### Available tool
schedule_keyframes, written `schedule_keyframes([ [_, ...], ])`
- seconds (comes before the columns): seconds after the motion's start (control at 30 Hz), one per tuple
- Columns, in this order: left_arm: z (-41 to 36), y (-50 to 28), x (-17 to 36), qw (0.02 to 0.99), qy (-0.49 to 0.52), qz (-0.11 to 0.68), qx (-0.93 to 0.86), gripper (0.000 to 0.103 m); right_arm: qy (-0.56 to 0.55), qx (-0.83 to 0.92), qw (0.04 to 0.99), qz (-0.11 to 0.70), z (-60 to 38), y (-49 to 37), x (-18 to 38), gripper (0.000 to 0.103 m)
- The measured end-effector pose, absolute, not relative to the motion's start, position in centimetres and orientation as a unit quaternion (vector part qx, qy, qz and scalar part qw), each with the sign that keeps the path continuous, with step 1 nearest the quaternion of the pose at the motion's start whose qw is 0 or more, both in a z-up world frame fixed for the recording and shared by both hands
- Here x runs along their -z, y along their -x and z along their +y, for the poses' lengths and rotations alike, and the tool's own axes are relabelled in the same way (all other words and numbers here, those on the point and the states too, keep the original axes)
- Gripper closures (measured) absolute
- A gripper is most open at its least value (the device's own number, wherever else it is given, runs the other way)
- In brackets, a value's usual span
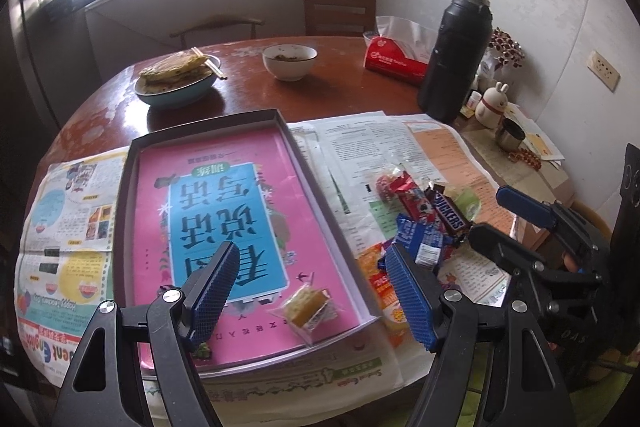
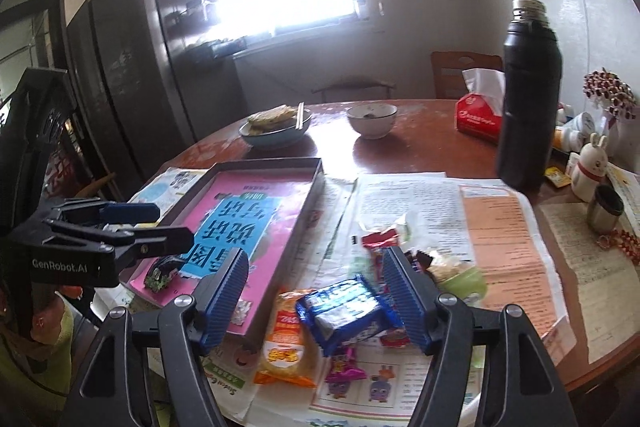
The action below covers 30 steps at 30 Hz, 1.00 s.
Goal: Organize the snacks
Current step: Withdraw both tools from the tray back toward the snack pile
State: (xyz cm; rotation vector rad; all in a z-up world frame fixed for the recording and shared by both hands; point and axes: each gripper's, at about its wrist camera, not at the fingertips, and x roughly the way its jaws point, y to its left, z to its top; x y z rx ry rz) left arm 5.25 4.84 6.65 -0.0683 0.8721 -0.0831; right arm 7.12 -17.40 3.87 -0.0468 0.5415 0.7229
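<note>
A shallow dark-rimmed box with a pink printed bottom lies on newspaper. One clear-wrapped cake slice lies in its near corner. My left gripper hovers open over the box with nothing between its fingers. To the right of the box is a loose snack pile with a Snickers bar, a blue packet and an orange packet. My right gripper stands open above the pile. The blue packet lies below its fingers, untouched.
On the round wooden table stand a plate of flatbread with chopsticks, a white bowl, a red tissue pack, a tall black flask, a rabbit figure and a small metal cup. Chairs stand behind the table.
</note>
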Motion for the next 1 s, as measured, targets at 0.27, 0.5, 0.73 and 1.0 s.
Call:
schedule_keyframes([
  [0.27, 3.5, -5.6, -6.9, 0.905, 0.025, 0.421, 0.058, 0.026, 0.011, -0.332, 0.909, 0.251, -19.1, -7.3, -4.5, 0.032],
  [0.5, 1.7, -6.2, -7.1, 0.903, 0.016, 0.422, 0.081, 0.026, 0.004, -0.317, 0.916, 0.246, -20.6, -7.4, -4.7, 0.031],
  [0.73, 0.2, -6.8, -6.7, 0.899, 0.004, 0.428, 0.094, 0.026, -0.004, -0.3, 0.922, 0.247, -22.2, -7.9, -4.7, 0.03],
  [1.0, -0.9, -7.5, -6.3, 0.896, -0.001, 0.432, 0.105, 0.026, -0.014, -0.282, 0.927, 0.246, -23.9, -8.4, -4.7, 0.03],
])
